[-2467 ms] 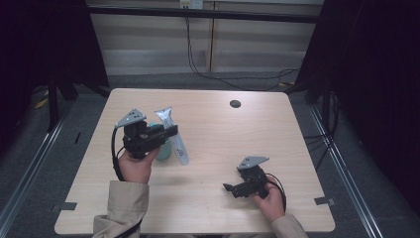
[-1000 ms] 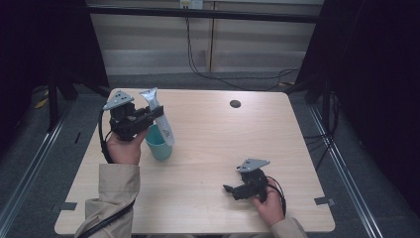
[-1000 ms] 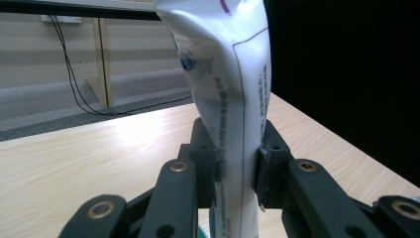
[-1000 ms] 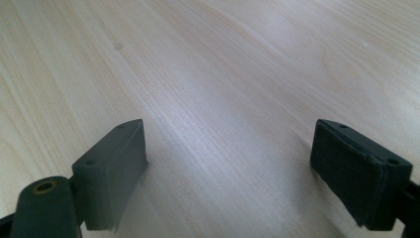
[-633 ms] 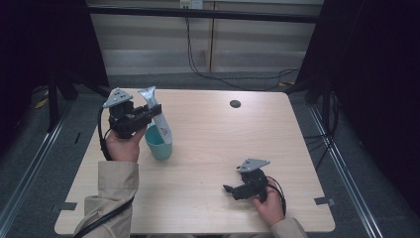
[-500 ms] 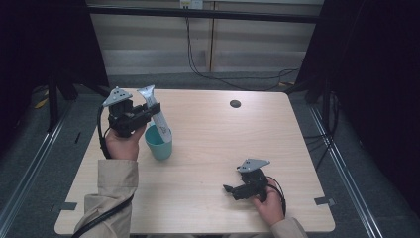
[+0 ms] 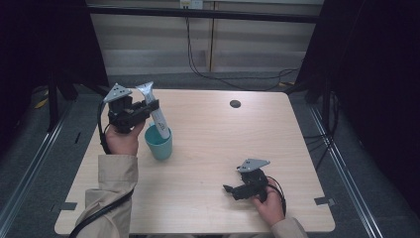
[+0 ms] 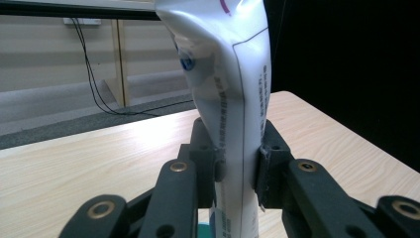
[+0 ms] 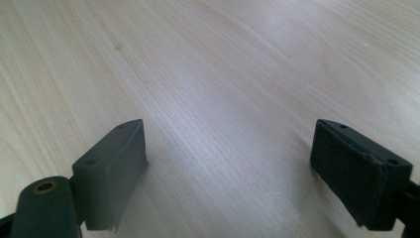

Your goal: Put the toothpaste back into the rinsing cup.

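Note:
My left gripper point(image 7: 151, 106) is shut on a white tube point(image 7: 154, 111) with printed text, holding it upright at the table's left. The tube's lower end reaches into a teal cup point(image 7: 159, 144) standing just below it. In the left gripper view the tube point(image 8: 233, 99) rises tall between the two jaws of the gripper point(image 8: 237, 168), squeezed at its waist, and a sliver of the teal cup point(image 8: 204, 230) shows underneath. My right gripper point(image 7: 229, 189) rests low near the table's front right, open, with bare wood between its jaws point(image 9: 228, 173).
The light wooden table point(image 7: 237, 139) has a small black round hole point(image 7: 235, 103) near its far edge. Dark curtains flank both sides, and cables hang down the wall behind. A cable loops from each gripper.
The left gripper has carried the tube and cup away from the person toward the far left, then tipped the tube more upright over the standing cup. The right gripper has stayed put.

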